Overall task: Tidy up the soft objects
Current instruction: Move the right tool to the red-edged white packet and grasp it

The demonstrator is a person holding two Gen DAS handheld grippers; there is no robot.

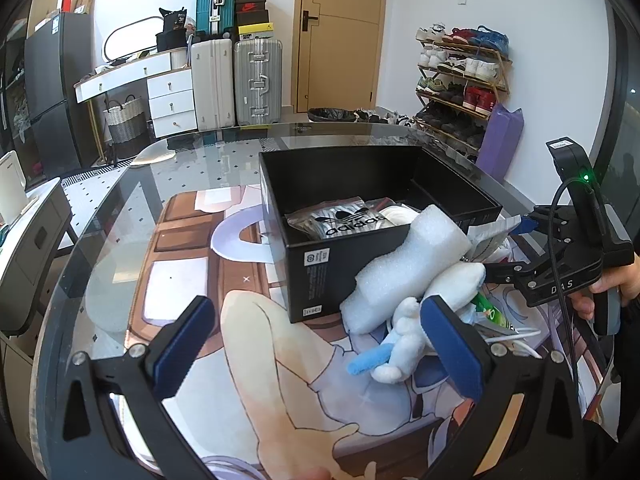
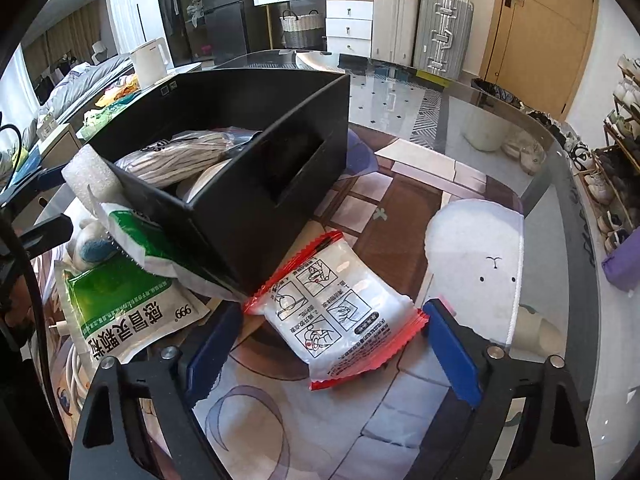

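The right hand-held gripper [image 2: 328, 344] is standing spread around one red-edged sachet [image 2: 334, 316] lying on the worktop [image 2: 400, 92], pads not pressing. The left hand-held gripper [image 1: 316, 344] is gaping, empty. One black box [image 2: 256, 184] is holding two packets; two green bags [image 2: 132, 300], one foam block [image 1: 404, 268] and one plush toy [image 1: 404, 344] are lying beside it.

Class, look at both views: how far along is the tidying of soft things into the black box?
Done: a silver packet and a white roll lie in the black box. In hand: the right claw straddles the red-edged packet, open, not gripping. The left claw is open, empty. Left: foam block, plush toy and green packets outside.
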